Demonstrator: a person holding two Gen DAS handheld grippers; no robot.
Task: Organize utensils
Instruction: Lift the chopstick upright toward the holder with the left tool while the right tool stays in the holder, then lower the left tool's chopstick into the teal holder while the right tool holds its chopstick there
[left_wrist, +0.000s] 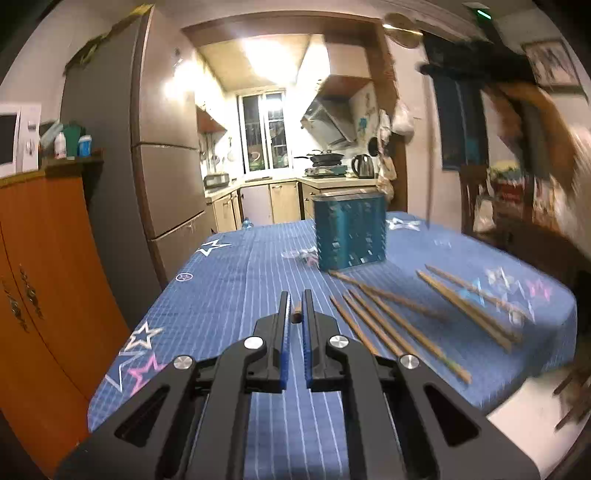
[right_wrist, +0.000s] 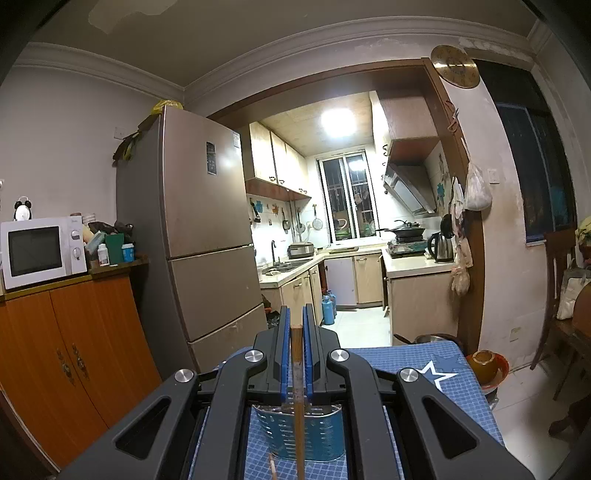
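The left gripper (left_wrist: 294, 314) is pinched on one chopstick (left_wrist: 296, 316) – carry it gently to the blue holder (left_wrist: 349, 230) near the table's far edge. The right gripper (right_wrist: 296, 332) pinches another chopstick (right_wrist: 297, 376) above that holder – drop it straight in.

So the utensil holder (left_wrist: 349, 230) is a teal-blue perforated caddy with rows of little slots, standing upright toward the far end of the surface. From the right wrist view you look down at it (right_wrist: 303, 432), and it has a silvery inner rim. The loose chopsticks (left_wrist: 402, 325) are brown wood, lying flat in a scattered fan just in front and to the right of the caddy, the nearest tips almost at its base. One chopstick end (left_wrist: 296, 316) is pinched and lifted clear of the cloth. Another chopstick (right_wrist: 297, 387) hangs upright above the caddy, its lower end toward the opening.
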